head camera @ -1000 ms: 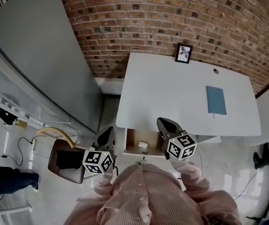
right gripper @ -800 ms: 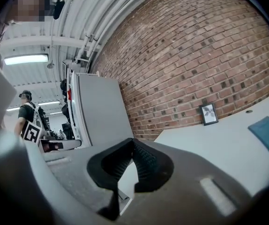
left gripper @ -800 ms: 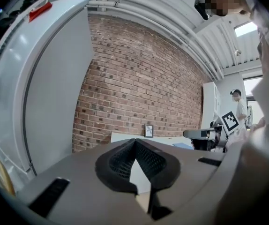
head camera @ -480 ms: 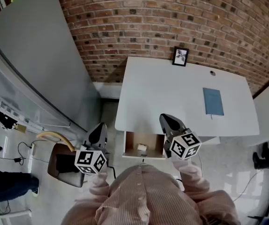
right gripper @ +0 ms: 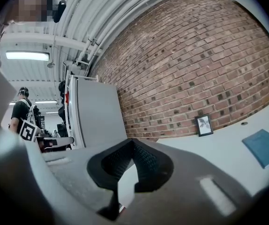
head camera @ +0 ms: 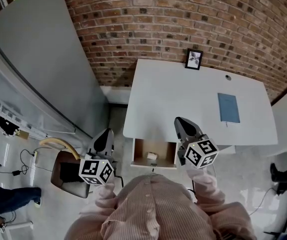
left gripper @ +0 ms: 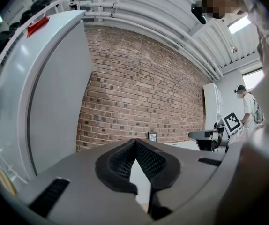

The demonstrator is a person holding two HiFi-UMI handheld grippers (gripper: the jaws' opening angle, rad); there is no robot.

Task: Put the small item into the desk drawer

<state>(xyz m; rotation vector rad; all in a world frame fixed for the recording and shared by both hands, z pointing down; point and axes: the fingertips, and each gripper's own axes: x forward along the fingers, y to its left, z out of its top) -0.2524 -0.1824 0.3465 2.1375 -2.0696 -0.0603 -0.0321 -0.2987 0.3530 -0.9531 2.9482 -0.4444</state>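
The white desk [head camera: 183, 99] has its drawer [head camera: 139, 152] pulled open under the front edge. A small white item [head camera: 152, 155] lies inside the drawer. My left gripper [head camera: 105, 134] hangs left of the drawer over the floor, jaws shut and empty; in the left gripper view its tips [left gripper: 135, 142] meet. My right gripper [head camera: 180, 122] hovers over the desk's front edge, just right of the drawer, also shut with nothing in it [right gripper: 133, 141]. Both point level toward the brick wall.
A blue notebook [head camera: 228, 108] lies on the desk at the right and a small picture frame [head camera: 194, 59] stands at its back. A tall grey panel [head camera: 38, 59] leans at the left. A brown seat [head camera: 66, 170] and cables lie on the floor at the left.
Both grippers have risen a little and drifted slightly apart. The drawer stays open with the small item in it.
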